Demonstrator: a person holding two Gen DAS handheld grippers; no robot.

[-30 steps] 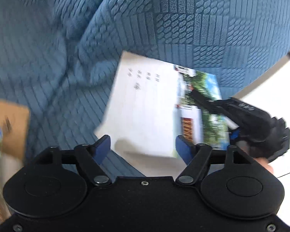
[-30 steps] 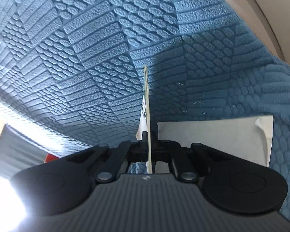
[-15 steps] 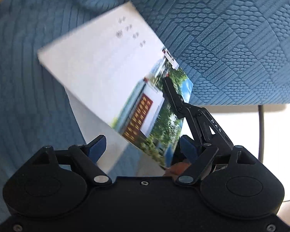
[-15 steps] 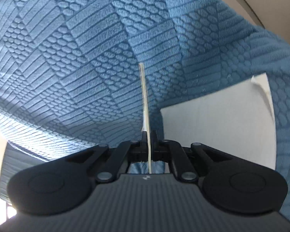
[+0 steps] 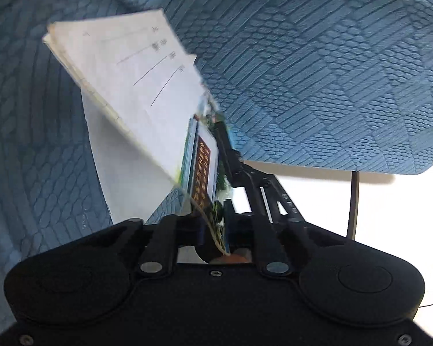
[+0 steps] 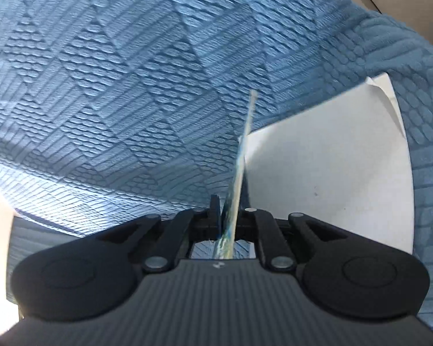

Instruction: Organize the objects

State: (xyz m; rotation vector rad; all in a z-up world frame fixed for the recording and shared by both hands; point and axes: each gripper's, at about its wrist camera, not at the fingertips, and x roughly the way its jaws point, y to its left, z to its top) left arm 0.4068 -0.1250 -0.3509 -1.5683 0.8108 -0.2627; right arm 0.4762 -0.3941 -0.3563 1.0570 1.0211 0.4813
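Observation:
A thin booklet (image 5: pixel 135 66), white with a colour photo at its near end, hangs tilted above a blue textured sofa cushion (image 5: pixel 317 86). My left gripper (image 5: pixel 213 230) is shut on the booklet's near photo edge. My right gripper (image 5: pixel 225 144) reaches in from the right along the same end. In the right wrist view the booklet (image 6: pixel 239 167) shows edge-on, leaning right between the jaws of the right gripper (image 6: pixel 231 216). Those jaws are opening, with a small gap on each side of the booklet.
A loose white sheet (image 5: pixel 124 178) lies on the cushion under the booklet, its far corner curled (image 6: pixel 317 173). The cushion's front edge drops to a pale floor (image 5: pixel 389 216), where a dark thin leg (image 5: pixel 352 201) stands. Blue fabric (image 6: pixel 101 86) fills the rest.
My left gripper went from wide open to shut on the booklet's photo edge and rolled. The right gripper's jaws parted slightly, and the booklet now leans right between them.

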